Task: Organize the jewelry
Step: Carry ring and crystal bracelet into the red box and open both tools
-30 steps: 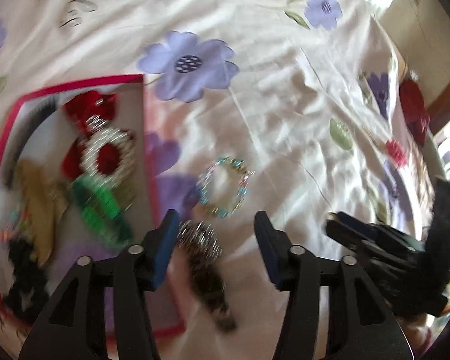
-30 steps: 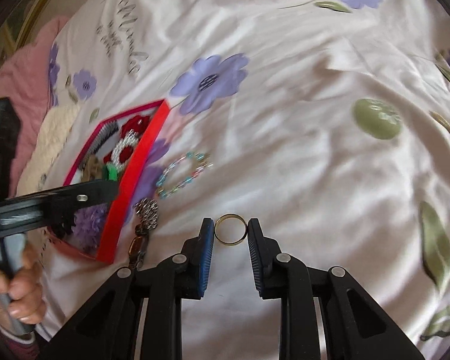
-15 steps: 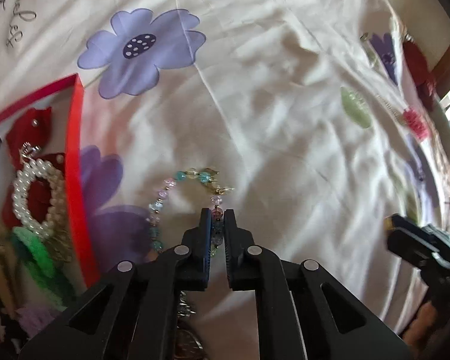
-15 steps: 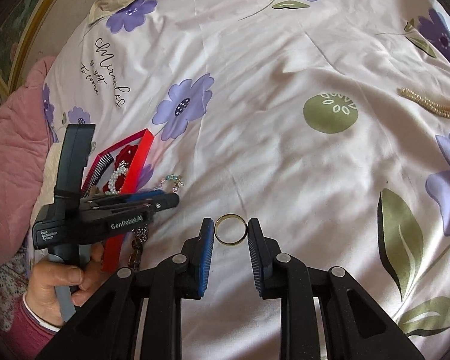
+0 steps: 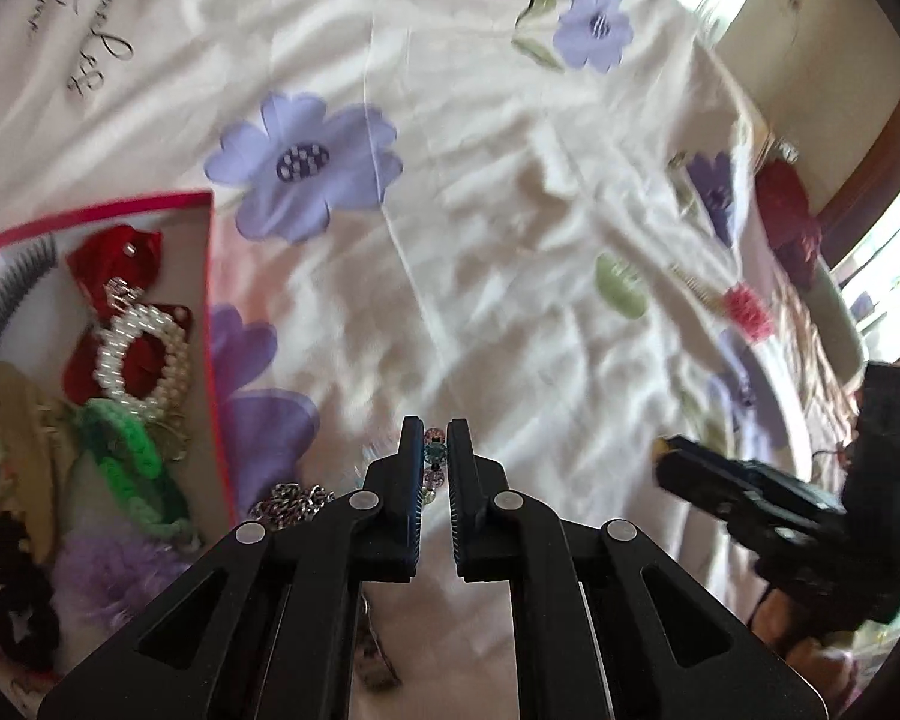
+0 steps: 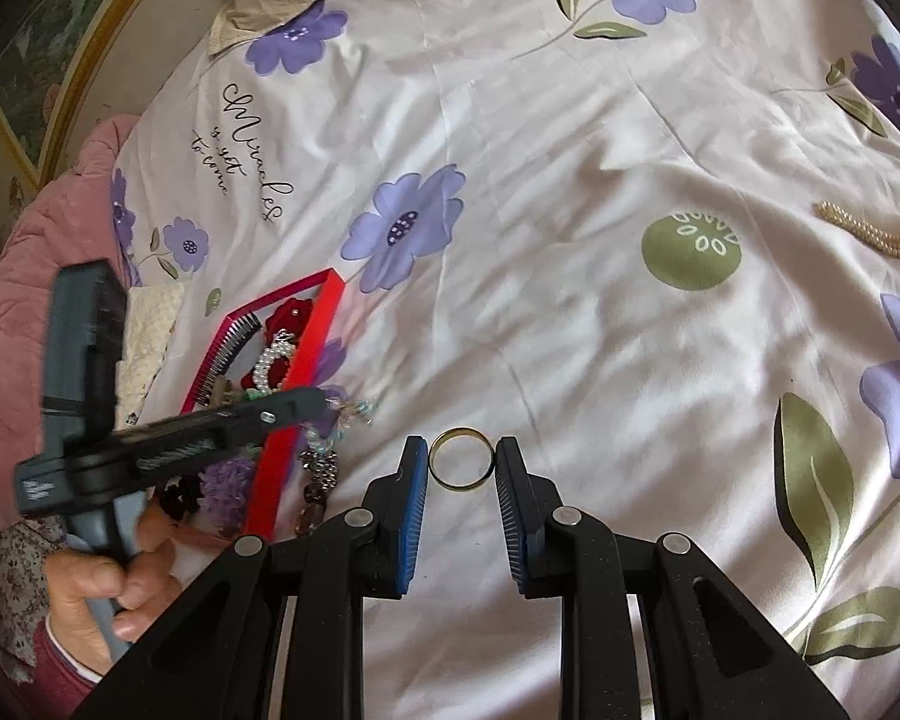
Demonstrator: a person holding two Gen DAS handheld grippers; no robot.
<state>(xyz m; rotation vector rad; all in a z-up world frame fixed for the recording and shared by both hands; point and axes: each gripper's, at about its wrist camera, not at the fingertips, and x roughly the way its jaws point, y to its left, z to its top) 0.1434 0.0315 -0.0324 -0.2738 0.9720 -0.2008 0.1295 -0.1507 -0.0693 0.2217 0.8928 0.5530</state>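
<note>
In the left wrist view my left gripper (image 5: 435, 427) is shut on a multicoloured beaded bracelet (image 5: 433, 461), whose beads show between the pads. The right wrist view shows that bracelet (image 6: 349, 413) dangling from the left gripper (image 6: 321, 402) just above the sheet, beside a red-rimmed jewelry box (image 6: 297, 381). My right gripper (image 6: 459, 449) is shut on a thin gold ring (image 6: 459, 467), held upright between its blue pads. The box (image 5: 213, 324) holds a pearl bracelet (image 5: 144, 360), red bows, a green band and a comb.
A silver chain with a brown pendant (image 6: 321, 471) lies on the floral bedsheet just right of the box. A pearl string (image 6: 864, 235) rests at the far right. A pink quilt (image 6: 36, 252) borders the bed's left. A hand (image 6: 114, 582) grips the left tool's handle.
My left gripper went from open to shut on the beaded bracelet and raised it off the sheet. My right gripper kept the ring and rose, so more of the bed shows.
</note>
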